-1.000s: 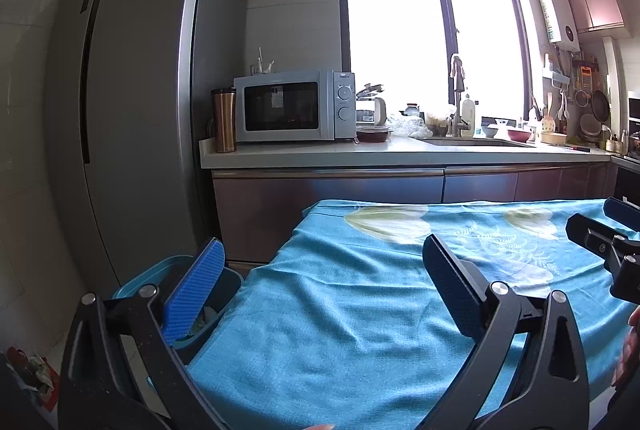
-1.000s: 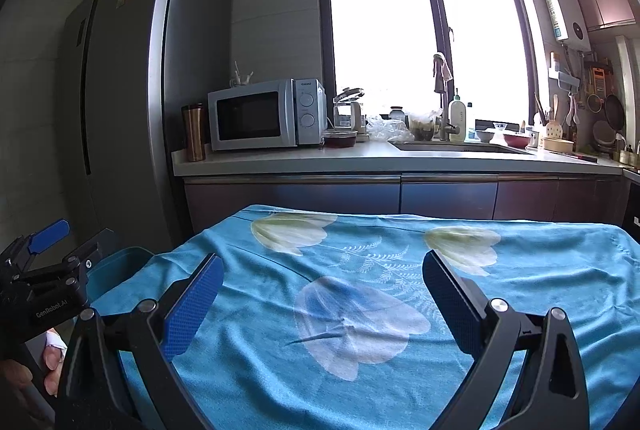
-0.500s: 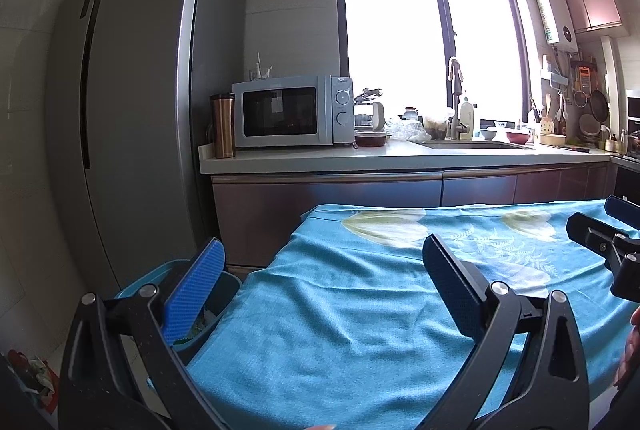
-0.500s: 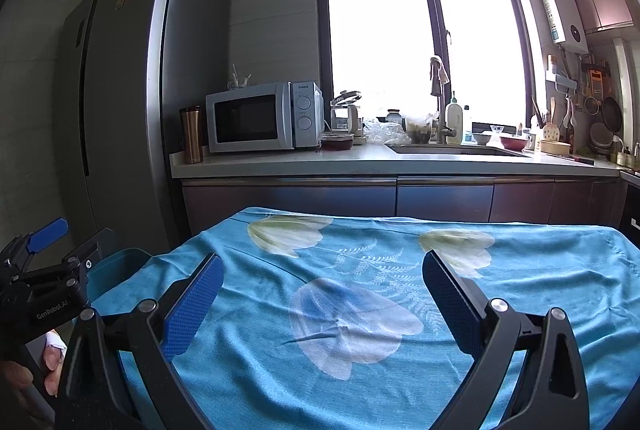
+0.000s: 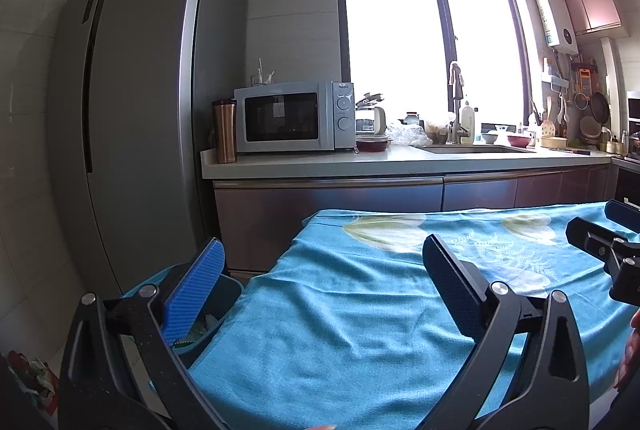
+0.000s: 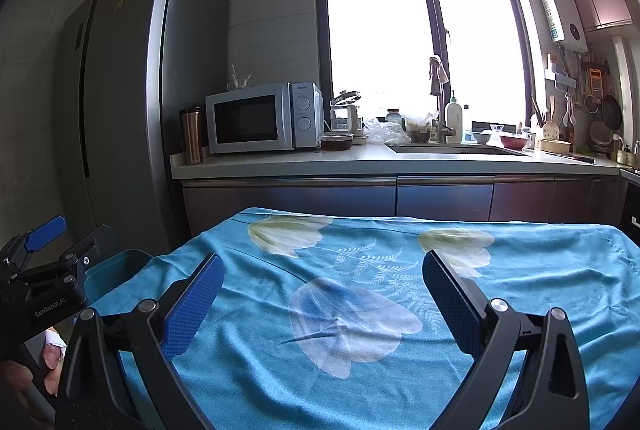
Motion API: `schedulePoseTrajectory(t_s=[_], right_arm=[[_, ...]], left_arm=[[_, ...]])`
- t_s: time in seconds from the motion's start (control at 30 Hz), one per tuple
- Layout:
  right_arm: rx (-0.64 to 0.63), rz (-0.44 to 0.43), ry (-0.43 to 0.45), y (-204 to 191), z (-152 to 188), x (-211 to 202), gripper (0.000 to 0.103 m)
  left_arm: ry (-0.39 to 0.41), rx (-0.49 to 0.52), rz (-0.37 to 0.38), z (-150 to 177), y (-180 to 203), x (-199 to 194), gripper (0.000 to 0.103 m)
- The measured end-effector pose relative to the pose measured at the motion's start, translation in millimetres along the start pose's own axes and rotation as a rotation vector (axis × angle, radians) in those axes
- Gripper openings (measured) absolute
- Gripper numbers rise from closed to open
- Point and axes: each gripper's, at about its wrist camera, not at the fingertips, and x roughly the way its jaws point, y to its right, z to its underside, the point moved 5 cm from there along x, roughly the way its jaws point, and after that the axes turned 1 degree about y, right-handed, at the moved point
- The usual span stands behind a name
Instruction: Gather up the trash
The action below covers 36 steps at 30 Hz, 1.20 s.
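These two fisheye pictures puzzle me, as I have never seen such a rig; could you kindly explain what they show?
A person holds a two-finger gripper in each hand, each with its own camera looking along the fingers. One picture comes from the left gripper, the other from the right gripper. Both are open and hold nothing. Below them lies a blue flowered cloth with no trash visible on it. A teal bin stands at its left edge. Behind is a kitchen counter.

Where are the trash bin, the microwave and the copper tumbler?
trash bin [image 5: 229, 290]: left wrist view, right side of rim.
microwave [image 5: 280, 117]: left wrist view, dark door window.
copper tumbler [image 6: 191, 137]: right wrist view, middle of body.
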Motion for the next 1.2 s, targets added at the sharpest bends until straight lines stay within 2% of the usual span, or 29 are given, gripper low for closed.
schedulePoseTrajectory(t_s=[1.2], right_arm=[[0.022, 0.008, -0.004, 9, 5, 4, 0.096]], left_arm=[[0.001, 0.027, 0.015, -1, 13, 6, 0.097]])
